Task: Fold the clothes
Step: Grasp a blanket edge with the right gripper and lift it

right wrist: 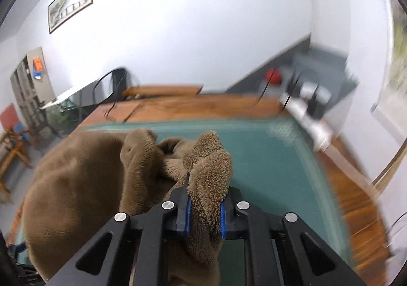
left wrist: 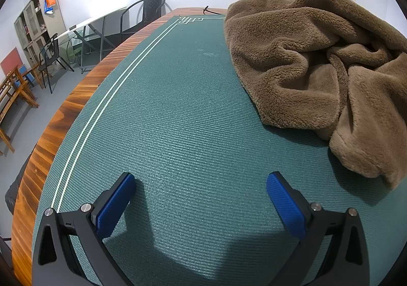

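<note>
Fleece garment (left wrist: 318, 62) — on green mat (left wrist: 178, 120).

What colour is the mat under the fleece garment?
Dark green mat with pale double border lines, clearest in the left wrist view.

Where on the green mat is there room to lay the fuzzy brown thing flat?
The green mat is bare from its white border lines across to the brown fleece garment, and in front of the open left gripper. The right side is crowded: the garment is heaped there, one fold pinched in the right gripper.
</note>
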Motion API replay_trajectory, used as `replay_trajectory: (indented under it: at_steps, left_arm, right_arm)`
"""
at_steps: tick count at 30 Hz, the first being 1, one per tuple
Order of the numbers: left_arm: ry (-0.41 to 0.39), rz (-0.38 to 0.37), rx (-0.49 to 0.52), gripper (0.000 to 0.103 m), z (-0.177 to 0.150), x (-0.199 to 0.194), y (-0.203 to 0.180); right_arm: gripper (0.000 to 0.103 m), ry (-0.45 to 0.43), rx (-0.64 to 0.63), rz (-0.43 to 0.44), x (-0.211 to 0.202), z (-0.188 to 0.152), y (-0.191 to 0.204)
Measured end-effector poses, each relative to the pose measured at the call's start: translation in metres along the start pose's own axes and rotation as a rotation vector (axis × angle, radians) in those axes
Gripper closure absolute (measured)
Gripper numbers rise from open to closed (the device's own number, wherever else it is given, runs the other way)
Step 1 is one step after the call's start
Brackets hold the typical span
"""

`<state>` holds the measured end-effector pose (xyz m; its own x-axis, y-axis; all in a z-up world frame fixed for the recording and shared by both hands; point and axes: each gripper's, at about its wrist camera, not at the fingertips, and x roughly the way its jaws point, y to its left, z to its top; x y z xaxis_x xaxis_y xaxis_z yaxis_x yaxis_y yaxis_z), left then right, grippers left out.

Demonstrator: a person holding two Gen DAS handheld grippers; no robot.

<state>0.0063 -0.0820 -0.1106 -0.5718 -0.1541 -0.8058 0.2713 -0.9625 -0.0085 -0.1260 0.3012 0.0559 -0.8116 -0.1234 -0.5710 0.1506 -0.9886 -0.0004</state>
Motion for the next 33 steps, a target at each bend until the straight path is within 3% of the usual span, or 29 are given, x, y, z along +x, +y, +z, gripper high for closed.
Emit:
replay_trajectory:
  at_steps: [6, 11, 17, 20, 24, 29, 33]
  left_arm:
    - [0.003, -0.003, -0.002, 0.0, -0.001, -0.001, -0.001]
    - [0.089, -0.022, -0.004, 0.0, 0.005, -0.002, -0.002]
    - [0.05, -0.177, -0.07, 0.0, 0.025, -0.028, 0.012]
    - [-0.006, -0.229, -0.055, 0.0, 0.044, -0.049, 0.013]
    - [-0.076, -0.283, 0.015, 0.0, 0.07, -0.076, 0.008]
    - [-0.111, -0.343, 0.078, 0.0, 0.108, -0.089, 0.0]
    - [-0.145, -0.341, 0.153, 0.0, 0.137, -0.091, -0.013]
  right_arm:
    - [0.087, -0.218, -0.119, -0.105, -0.071, 0.033, 0.03]
    - [0.087, -0.427, -0.254, -0.189, -0.14, 0.051, 0.068]
    - [0.087, -0.58, -0.385, -0.223, -0.205, 0.048, 0.106]
    - [0.087, -0.57, -0.439, -0.218, -0.222, 0.027, 0.122]
    - [0.087, -0.475, -0.48, -0.229, -0.231, -0.019, 0.138]
    - [0.087, -0.258, -0.422, -0.2, -0.219, -0.08, 0.138]
    - [0.087, -0.09, -0.315, -0.159, -0.206, -0.125, 0.127]
